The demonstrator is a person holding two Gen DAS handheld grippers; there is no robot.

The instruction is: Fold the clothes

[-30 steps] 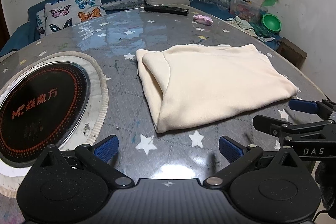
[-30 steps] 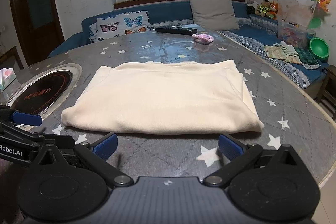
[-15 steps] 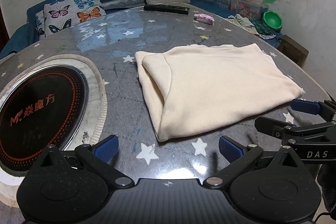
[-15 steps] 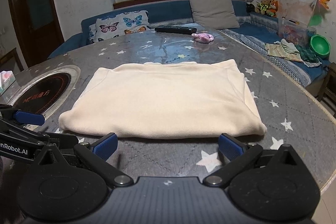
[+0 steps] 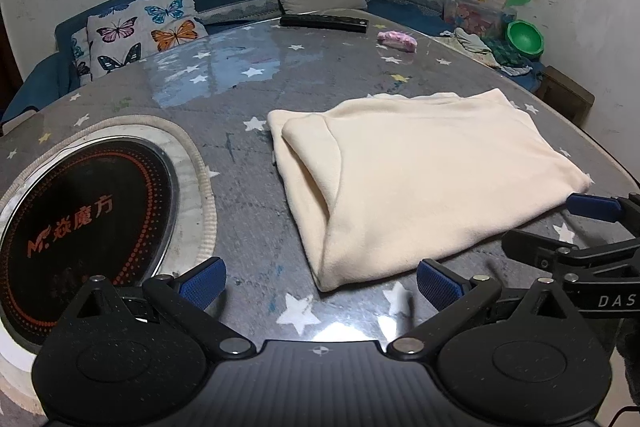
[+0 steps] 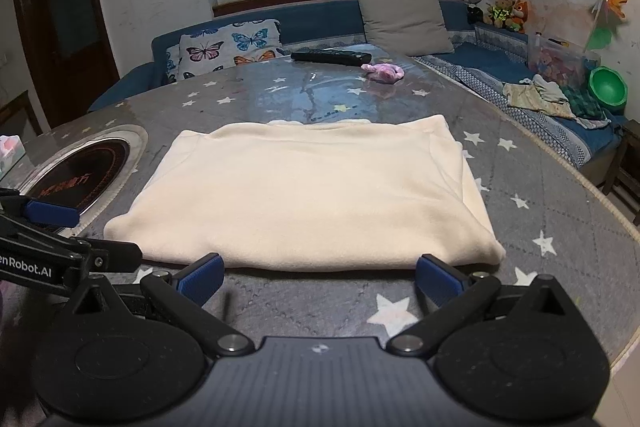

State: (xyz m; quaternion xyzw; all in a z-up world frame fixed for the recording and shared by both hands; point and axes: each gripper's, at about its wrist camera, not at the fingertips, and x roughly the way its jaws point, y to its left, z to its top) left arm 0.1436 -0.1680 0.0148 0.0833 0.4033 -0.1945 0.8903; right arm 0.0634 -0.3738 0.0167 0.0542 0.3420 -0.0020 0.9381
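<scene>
A cream folded garment (image 5: 416,179) lies flat on the grey star-patterned table (image 5: 248,187); it also shows in the right wrist view (image 6: 304,191). My left gripper (image 5: 320,281) is open and empty, just short of the garment's near left corner. My right gripper (image 6: 318,277) is open and empty, its blue fingertips (image 6: 438,277) right at the garment's near edge. Each gripper shows at the side of the other's view: the right one (image 5: 592,227) and the left one (image 6: 48,227).
A round black induction hob (image 5: 80,223) is set into the table on the left. A black remote (image 5: 324,23) and a pink toy (image 5: 398,41) lie at the far side. A blue sofa with cushions (image 6: 232,47) and a green bowl (image 6: 608,87) stand beyond the table.
Both grippers have moved forward toward the garment's near edge. The jaws stay open. The garment has not moved.
</scene>
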